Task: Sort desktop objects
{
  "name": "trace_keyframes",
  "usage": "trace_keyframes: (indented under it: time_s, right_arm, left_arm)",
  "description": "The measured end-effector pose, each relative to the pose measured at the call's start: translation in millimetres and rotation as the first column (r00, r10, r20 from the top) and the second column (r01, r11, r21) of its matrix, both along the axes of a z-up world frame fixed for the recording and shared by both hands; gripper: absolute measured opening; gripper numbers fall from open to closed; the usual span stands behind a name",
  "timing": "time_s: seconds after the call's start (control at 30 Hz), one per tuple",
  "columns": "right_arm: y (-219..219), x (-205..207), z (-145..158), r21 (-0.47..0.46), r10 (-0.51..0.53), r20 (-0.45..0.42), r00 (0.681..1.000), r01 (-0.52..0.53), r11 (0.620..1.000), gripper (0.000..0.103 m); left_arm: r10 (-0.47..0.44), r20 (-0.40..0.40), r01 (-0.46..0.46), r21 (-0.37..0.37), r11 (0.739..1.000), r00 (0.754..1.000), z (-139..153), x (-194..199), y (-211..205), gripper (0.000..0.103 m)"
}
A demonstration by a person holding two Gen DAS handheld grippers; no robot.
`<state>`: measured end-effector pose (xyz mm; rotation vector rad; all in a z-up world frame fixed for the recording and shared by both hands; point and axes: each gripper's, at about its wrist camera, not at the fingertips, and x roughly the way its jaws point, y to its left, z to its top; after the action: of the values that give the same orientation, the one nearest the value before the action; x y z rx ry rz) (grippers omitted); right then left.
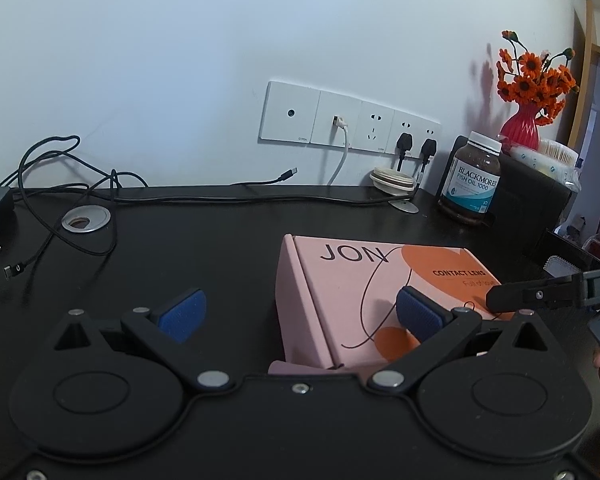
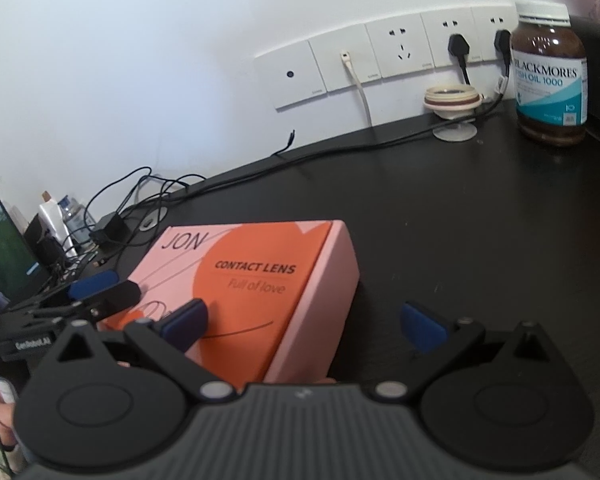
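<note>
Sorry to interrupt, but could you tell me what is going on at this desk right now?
A person is sorting a black desk with a handheld gripper in each hand. Both grippers are open and straddle opposite edges of a pink contact lens box: the left gripper at its left edge, the right gripper at its right edge. Neither has closed on it. A fish oil bottle stands untouched near the wall sockets, and loose cables lie to the left.

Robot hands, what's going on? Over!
Left gripper open, right gripper open, both at pink box. Box flat on desk. Nothing blocking.
</note>
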<state>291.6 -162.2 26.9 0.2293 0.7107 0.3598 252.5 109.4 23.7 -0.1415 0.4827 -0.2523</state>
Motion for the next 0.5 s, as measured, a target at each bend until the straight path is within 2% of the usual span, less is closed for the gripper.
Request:
trace_keyframes:
  time_s: [0.17, 0.5]
  right_arm:
    - [-2.2, 0.0, -4.0, 0.019, -0.005, -0.008, 1.000, 0.005, 1.000, 0.102]
    - [-3.0, -3.6, -6.6, 0.017, 0.001, 0.038, 0.999, -0.002, 1.000, 0.102]
  left_arm:
    - [-0.001, -0.003, 0.001, 0.006, 1.000, 1.000, -2.0, 0.4, -0.4, 0.103]
    - [-0.010, -0.004, 0.010, -0.005, 1.000, 1.000, -3.6, 1.1, 1.4, 0.103]
